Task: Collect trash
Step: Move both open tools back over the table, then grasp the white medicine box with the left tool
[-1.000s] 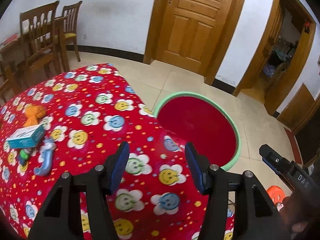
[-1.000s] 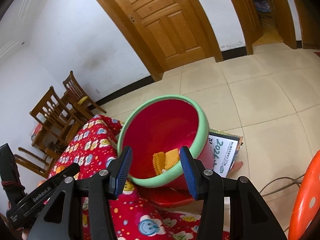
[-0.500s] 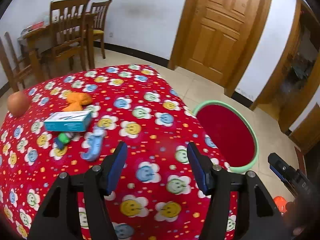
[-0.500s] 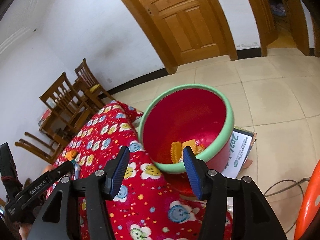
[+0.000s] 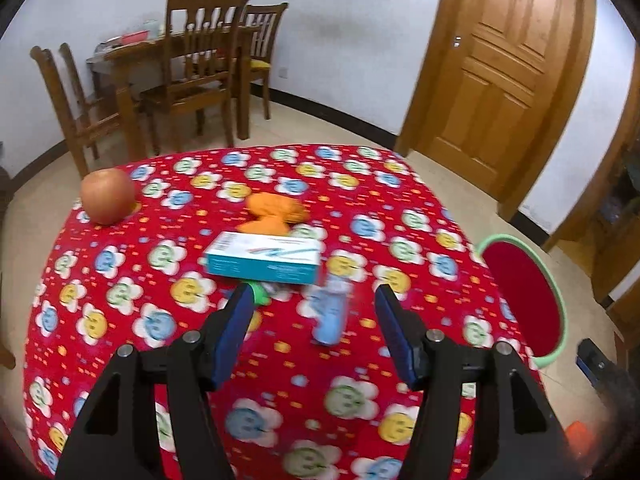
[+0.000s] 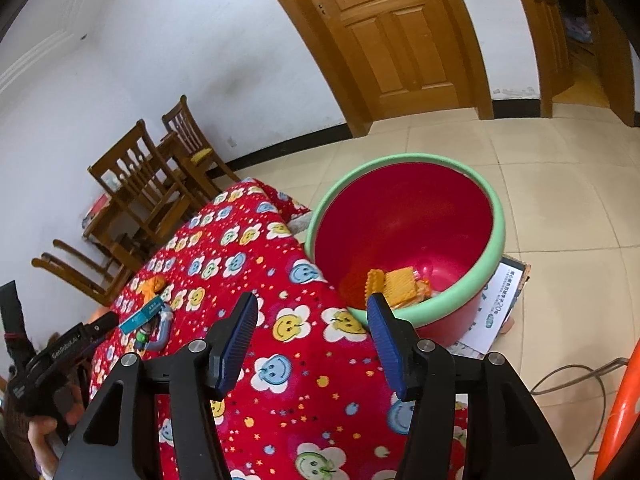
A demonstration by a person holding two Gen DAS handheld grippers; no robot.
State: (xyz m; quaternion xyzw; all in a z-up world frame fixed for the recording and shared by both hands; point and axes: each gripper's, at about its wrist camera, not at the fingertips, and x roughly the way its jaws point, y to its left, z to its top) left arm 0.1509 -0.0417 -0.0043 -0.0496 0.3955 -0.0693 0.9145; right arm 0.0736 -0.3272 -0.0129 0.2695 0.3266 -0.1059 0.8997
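trash bin (image 6: 404, 236), red with a green rim, stands on the floor just beside the table's corner; some yellow-orange wrappers (image 6: 394, 286) already lie in its bottom, so part of the job looks done. left on the red smiley tablecloth (image 5: 160, 320): a white-and-teal box (image 5: 264, 256), an orange crumpled thing (image 5: 276, 210) touching its far side, a light blue tube-like item (image 5: 330, 312) just at its near side, and a small green bit (image 5: 260, 294) by the box, half hidden behind a finger. an apple (image 5: 107, 196) sits well apart at the far left edge; cannot tell if it counts as trash. picture is blurred, small items are hard to name.

left gripper (image 5: 314, 334) is over the table facing that cluster, jaws spread with nothing between them, blue tube nearest. likely next pick, my guess. right gripper (image 6: 308, 340) hangs over the table corner facing the bin, jaws also spread and empty. so roughly early-to-mid: several pieces on the table are not yet collected.
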